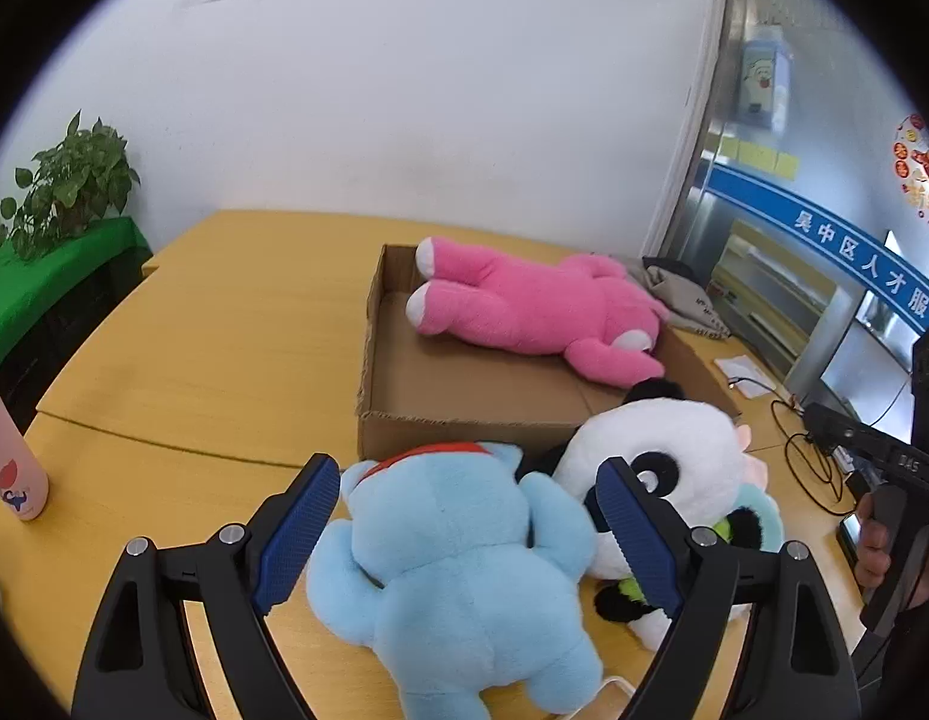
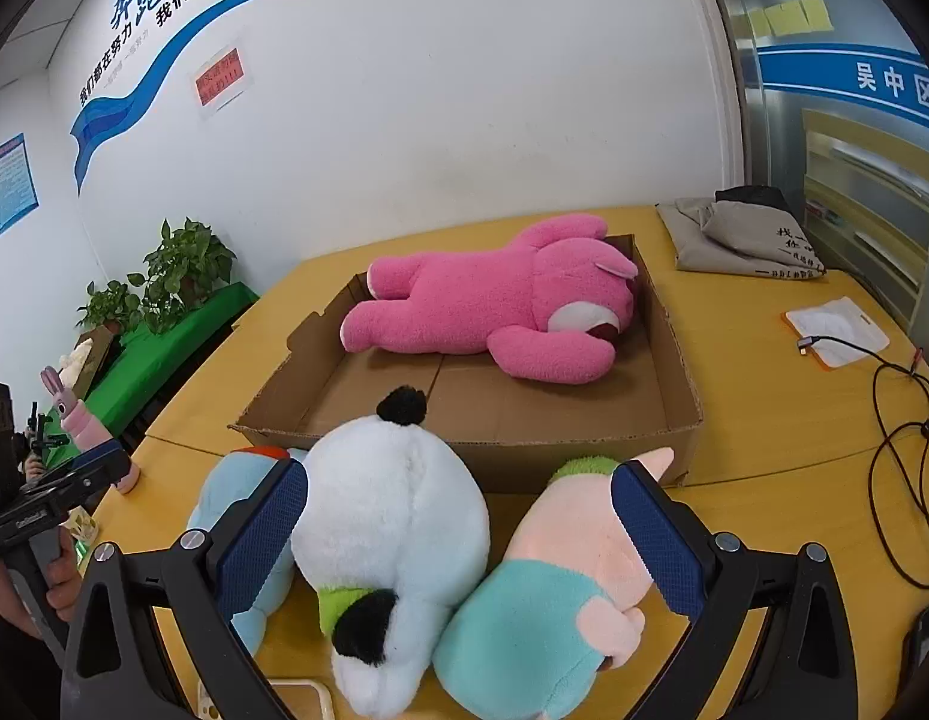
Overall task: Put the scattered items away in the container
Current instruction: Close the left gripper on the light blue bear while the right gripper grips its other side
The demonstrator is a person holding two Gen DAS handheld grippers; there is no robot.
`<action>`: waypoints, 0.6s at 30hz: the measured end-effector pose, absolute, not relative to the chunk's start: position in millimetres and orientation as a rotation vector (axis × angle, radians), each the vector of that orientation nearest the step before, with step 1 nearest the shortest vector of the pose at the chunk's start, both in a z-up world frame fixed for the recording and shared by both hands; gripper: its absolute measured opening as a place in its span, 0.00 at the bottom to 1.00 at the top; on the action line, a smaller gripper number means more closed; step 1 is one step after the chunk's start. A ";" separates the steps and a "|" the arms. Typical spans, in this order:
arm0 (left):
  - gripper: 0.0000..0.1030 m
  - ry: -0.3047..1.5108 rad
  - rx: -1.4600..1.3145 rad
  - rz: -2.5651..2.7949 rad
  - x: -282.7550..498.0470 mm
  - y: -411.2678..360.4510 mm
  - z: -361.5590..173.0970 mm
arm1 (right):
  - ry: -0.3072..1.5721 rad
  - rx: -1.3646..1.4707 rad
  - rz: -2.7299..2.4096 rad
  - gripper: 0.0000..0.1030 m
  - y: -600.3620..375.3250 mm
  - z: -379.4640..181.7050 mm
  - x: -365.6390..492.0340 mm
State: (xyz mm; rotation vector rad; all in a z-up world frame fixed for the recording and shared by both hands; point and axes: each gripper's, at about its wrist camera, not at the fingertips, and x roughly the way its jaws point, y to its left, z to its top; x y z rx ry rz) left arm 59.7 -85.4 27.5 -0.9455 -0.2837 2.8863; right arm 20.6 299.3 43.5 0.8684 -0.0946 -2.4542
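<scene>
A shallow cardboard box (image 1: pixel 464 420) (image 2: pixel 680 408) sits on the yellow table with a pink plush bear (image 1: pixel 536 312) (image 2: pixel 500 306) lying in it. In front of the box lie a light blue plush (image 1: pixel 452 576) (image 2: pixel 218 510), a panda plush (image 1: pixel 662 456) (image 2: pixel 392 528) and a pink plush in a teal shirt (image 2: pixel 560 588). My left gripper (image 1: pixel 464 516) is open, its fingers either side of the blue plush. My right gripper (image 2: pixel 458 516) is open, straddling the panda and the pink-and-teal plush.
A pink bottle (image 1: pixel 14 468) stands at the table's left edge. A folded grey cloth (image 2: pixel 746 234), a white card (image 2: pixel 836 330) and black cables (image 2: pixel 902 420) lie to the right of the box. Potted plants (image 2: pixel 182 270) stand on a green-covered bench at the left.
</scene>
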 end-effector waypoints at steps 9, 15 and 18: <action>0.85 -0.283 -1.042 2.819 51.2 -78.1 9.0 | -0.059 0.888 -2.337 1.00 277.0 33.4 26.6; 0.85 -0.297 -1.096 2.800 49.4 -79.8 1.6 | 0.053 0.863 -2.272 1.00 249.4 28.4 41.4; 0.85 -0.289 -1.106 2.792 49.3 -80.1 0.0 | 0.065 0.868 -2.259 1.00 243.2 26.1 43.3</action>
